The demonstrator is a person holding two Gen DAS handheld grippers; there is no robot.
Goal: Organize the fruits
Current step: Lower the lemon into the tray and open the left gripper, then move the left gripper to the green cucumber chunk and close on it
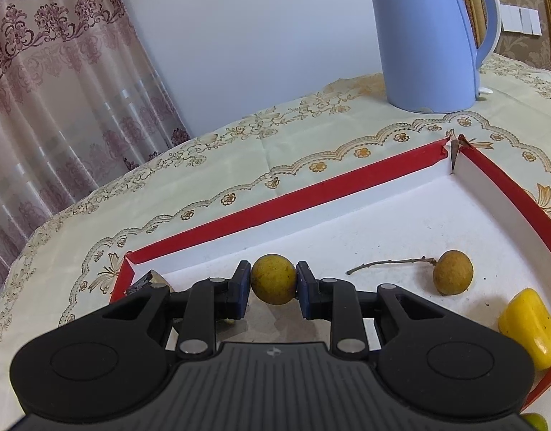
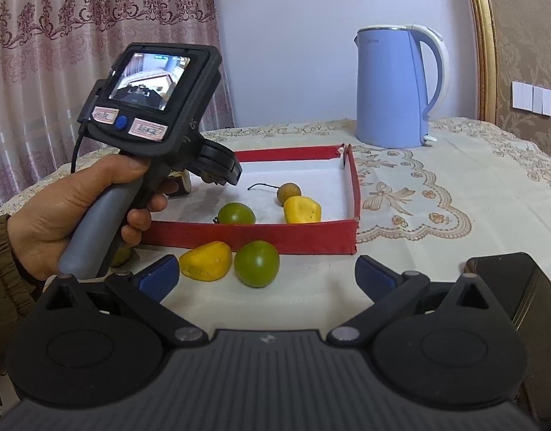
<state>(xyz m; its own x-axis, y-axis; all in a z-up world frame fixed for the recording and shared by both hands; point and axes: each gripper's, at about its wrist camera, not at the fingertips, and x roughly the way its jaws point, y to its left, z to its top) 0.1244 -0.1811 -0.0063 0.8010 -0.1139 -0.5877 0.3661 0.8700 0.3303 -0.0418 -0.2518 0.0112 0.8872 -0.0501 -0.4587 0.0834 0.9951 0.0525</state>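
On the cloth-covered table (image 2: 437, 258), closest to the viewer, the right gripper (image 2: 266, 274) hangs with its blue-padded fingers (image 2: 160, 274) spread wide and nothing between them. Just beyond its fingertips, on the cloth outside the tray, a yellow fruit (image 2: 206, 261) and a green fruit (image 2: 256, 263) lie touching each other, nearer the left finger than the right.

Behind them stands a shallow red tray (image 2: 261, 239) with a white floor. The left gripper (image 1: 272, 289), held by the person's left hand (image 2: 74, 212), reaches in over the tray's left part. Its two blue pads (image 1: 243, 287) are closed onto a round yellow-brown fruit (image 1: 274, 279), one pad pressing each side, and the fruit sits just above the tray floor.

To the right inside the tray lie a brown fruit with a thin stem (image 1: 452, 272), a second yellow fruit (image 1: 530, 327) and a second green fruit (image 2: 236, 214).

Farther back, beyond the tray, a blue kettle (image 2: 393, 86) stands on the cloth. A patterned curtain (image 2: 60, 54) hangs behind on the left.
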